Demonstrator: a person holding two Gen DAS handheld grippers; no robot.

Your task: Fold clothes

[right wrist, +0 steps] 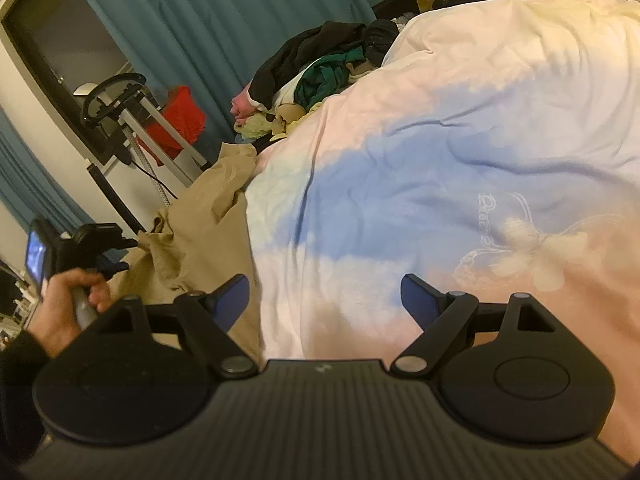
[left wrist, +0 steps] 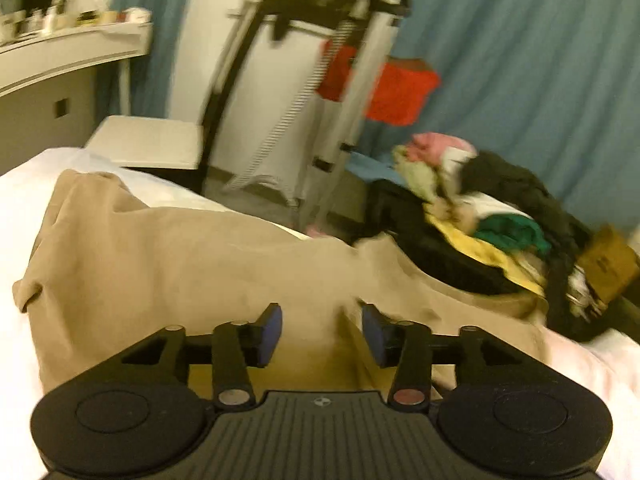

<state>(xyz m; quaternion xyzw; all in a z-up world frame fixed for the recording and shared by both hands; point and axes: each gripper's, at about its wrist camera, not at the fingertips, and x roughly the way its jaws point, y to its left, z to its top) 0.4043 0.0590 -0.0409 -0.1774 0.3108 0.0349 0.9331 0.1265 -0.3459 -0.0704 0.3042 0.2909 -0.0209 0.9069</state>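
Tan cloth [left wrist: 192, 264], a garment lying rumpled along the edge of the bed [right wrist: 460, 128], is the piece being worked. Starting at the left: the left hand-held gripper [left wrist: 322, 330] hangs just over the cloth with its blue pads parted and a raised ridge of fabric standing between them, not yet pinched. The wrist view is smeared by motion, so I cannot say whether a pad touches the cloth. From the right wrist view the person's left hand [right wrist: 74, 300] shows on the handle, down at the bed's edge beside the tan folds.

Moving right, the right hand-held gripper [right wrist: 324, 296] is spread wide and holds nothing; it hovers over the pale quilt, its left finger near the garment's border and its right one over bare bedding. Farther back a heap of mixed clothes [right wrist: 320, 76] waits near the blue curtain [right wrist: 208, 16].

To my eye the step is taking hold before spreading the piece flat. It would go best if the left one closes on one layer at a hem or corner, not the middle bunch, and the right shifts leftward onto the cloth's edge, so both can pull it taut without dragging the quilt along.
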